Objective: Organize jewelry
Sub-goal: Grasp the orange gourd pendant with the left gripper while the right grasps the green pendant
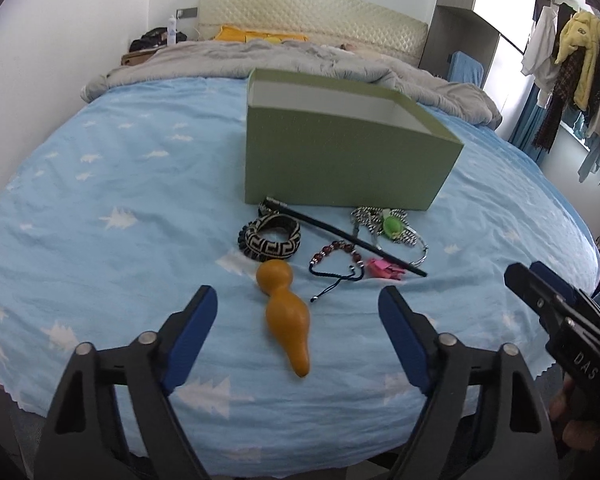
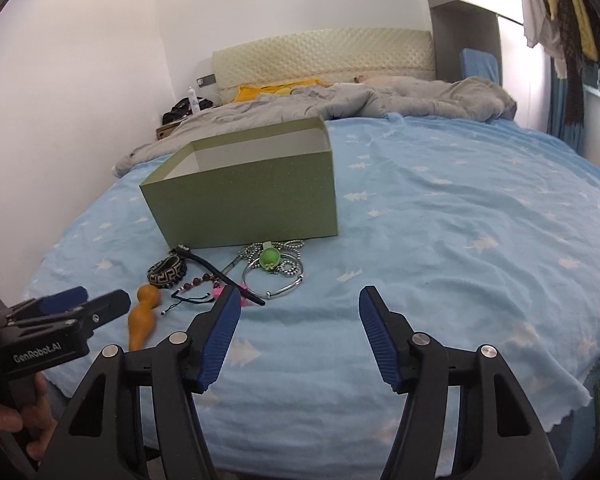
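An open green box stands on the blue bedsheet. In front of it lie a patterned black-and-cream bangle, a red bead bracelet, a black stick, a green charm with silver chains and a bangle, a pink piece, and an orange gourd. My left gripper is open, its fingers on either side of the gourd, just above it. My right gripper is open and empty, to the right of the pile.
A grey duvet is bunched at the head of the bed by the cream headboard. Clothes hang at the right. The blue sheet stretches to the right of the box. The bed's front edge lies just below both grippers.
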The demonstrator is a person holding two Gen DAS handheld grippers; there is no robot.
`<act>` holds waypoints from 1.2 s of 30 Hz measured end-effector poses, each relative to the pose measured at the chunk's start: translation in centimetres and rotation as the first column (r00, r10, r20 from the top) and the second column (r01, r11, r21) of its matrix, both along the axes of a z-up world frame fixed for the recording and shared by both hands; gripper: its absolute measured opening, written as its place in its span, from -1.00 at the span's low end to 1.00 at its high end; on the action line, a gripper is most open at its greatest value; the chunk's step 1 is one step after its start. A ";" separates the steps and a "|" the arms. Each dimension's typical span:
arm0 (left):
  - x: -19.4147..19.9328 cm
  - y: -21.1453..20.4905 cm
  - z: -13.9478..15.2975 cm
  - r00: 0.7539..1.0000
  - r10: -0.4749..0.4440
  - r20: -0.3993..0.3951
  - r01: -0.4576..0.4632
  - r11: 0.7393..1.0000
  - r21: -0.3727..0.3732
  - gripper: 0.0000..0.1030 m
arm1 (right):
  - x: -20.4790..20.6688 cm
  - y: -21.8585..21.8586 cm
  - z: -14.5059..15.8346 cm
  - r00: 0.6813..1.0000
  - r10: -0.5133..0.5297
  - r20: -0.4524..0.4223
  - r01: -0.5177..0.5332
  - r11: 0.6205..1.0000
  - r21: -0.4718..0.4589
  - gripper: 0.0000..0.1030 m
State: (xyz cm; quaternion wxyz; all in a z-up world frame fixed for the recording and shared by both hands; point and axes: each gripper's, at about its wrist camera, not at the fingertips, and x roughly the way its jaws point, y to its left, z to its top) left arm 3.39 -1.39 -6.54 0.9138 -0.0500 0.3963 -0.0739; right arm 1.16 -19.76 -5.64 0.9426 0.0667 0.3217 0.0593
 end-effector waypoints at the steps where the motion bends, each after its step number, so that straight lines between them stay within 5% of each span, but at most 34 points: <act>1: 0.2 0.1 -0.3 1.000 -0.002 -0.003 0.002 1.000 0.003 0.56 | 0.4 0.1 -0.2 1.000 0.006 -0.002 -0.006 1.000 0.004 0.15; 8: 2.0 0.3 -1.8 0.999 0.000 -0.034 0.000 1.000 0.011 0.32 | 4.0 0.2 -1.4 0.999 0.048 -0.026 -0.047 0.998 0.032 0.15; 14: 3.5 1.1 -3.2 0.997 0.006 -0.081 -0.010 0.999 -0.042 -0.10 | 7.5 1.2 -2.9 0.991 0.099 -0.091 -0.096 0.995 0.036 -0.24; 28: 3.5 1.7 -4.4 0.994 -0.008 -0.108 -0.003 0.995 -0.101 -0.41 | 11.6 3.3 -5.8 0.976 0.155 -0.154 -0.153 0.988 0.024 -0.42; 36: 3.9 2.0 -4.2 0.994 -0.012 -0.108 -0.003 0.991 -0.136 -0.41 | 13.1 3.8 -6.3 0.973 0.151 -0.176 -0.153 0.988 0.001 -0.53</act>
